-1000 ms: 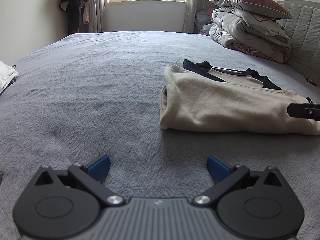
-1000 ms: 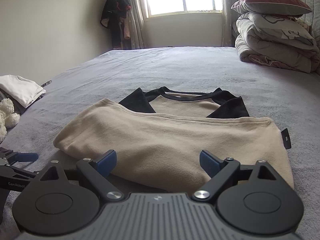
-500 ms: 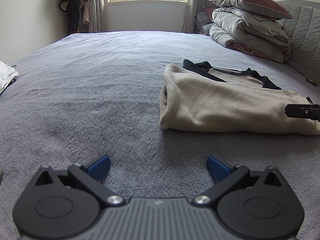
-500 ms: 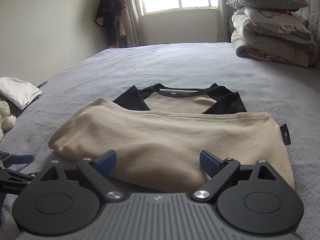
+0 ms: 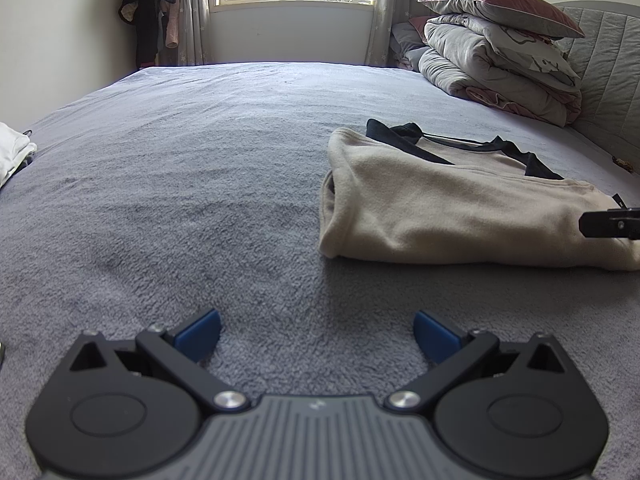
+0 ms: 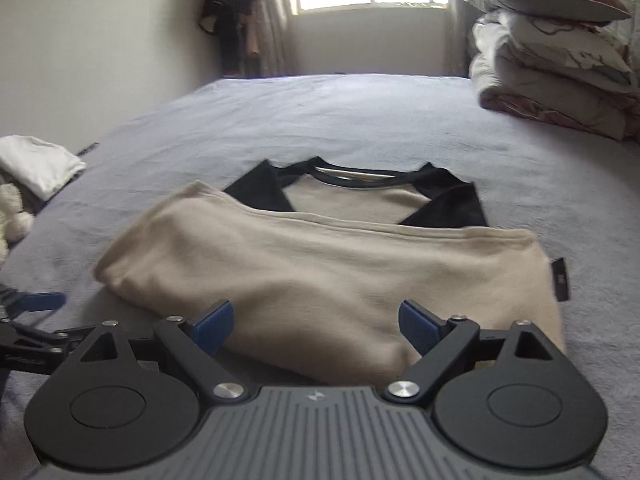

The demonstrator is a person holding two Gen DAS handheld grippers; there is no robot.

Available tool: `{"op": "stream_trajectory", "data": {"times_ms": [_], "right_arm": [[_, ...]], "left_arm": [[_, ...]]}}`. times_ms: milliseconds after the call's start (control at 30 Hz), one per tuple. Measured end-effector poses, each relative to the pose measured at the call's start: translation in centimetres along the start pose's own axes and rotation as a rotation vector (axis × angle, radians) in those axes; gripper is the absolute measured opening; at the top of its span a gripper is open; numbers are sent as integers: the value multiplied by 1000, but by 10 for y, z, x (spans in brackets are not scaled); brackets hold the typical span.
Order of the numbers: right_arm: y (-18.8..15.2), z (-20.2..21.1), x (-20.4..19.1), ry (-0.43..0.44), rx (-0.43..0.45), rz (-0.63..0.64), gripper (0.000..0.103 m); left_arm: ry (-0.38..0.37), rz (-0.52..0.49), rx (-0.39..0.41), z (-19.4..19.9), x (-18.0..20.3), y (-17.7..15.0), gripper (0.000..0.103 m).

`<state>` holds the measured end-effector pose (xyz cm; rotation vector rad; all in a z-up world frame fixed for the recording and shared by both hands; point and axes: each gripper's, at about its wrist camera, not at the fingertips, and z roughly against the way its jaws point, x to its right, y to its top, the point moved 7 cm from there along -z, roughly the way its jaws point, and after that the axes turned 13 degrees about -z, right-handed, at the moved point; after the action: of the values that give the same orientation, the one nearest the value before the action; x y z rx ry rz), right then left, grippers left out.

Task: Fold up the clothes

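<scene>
item: beige raglan shirt (image 6: 320,272) with black sleeves, folded once, centre frame on grey bed (image 6: 360,120). right gripper (image 6: 316,322): fingers spread wide, empty, above near fold. left gripper (image 5: 316,334): fingers open over bare blanket. risk: one-sided grab skews layers.

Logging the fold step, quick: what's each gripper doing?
Left gripper: open, empty, over the blanket.
Right gripper: open, over the beige shirt, holding nothing.

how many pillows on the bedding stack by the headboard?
1 clearly: the maroon pillow lies on top of the folded duvets at the bed's far right corner. Something reddish behind the stack may be another pillow; it is mostly hidden, so I cannot tell.
</scene>
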<state>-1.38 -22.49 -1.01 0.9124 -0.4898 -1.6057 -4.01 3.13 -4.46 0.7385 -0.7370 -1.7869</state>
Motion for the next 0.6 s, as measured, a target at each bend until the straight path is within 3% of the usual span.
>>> {"op": "stream_trajectory", "data": {"times_ms": [267,400,600], "right_arm": [[4,4,26,-27,-19,-87,93],[7,15,36,-46,17,-127,93],[15,29,64,-139,62,-133,93]], "left_arm": [[22,7,-10,-5,4,6,103],[-55,-4,34,-12,11,23,103],[-86,-57,29,-20,16,29,103]]}}
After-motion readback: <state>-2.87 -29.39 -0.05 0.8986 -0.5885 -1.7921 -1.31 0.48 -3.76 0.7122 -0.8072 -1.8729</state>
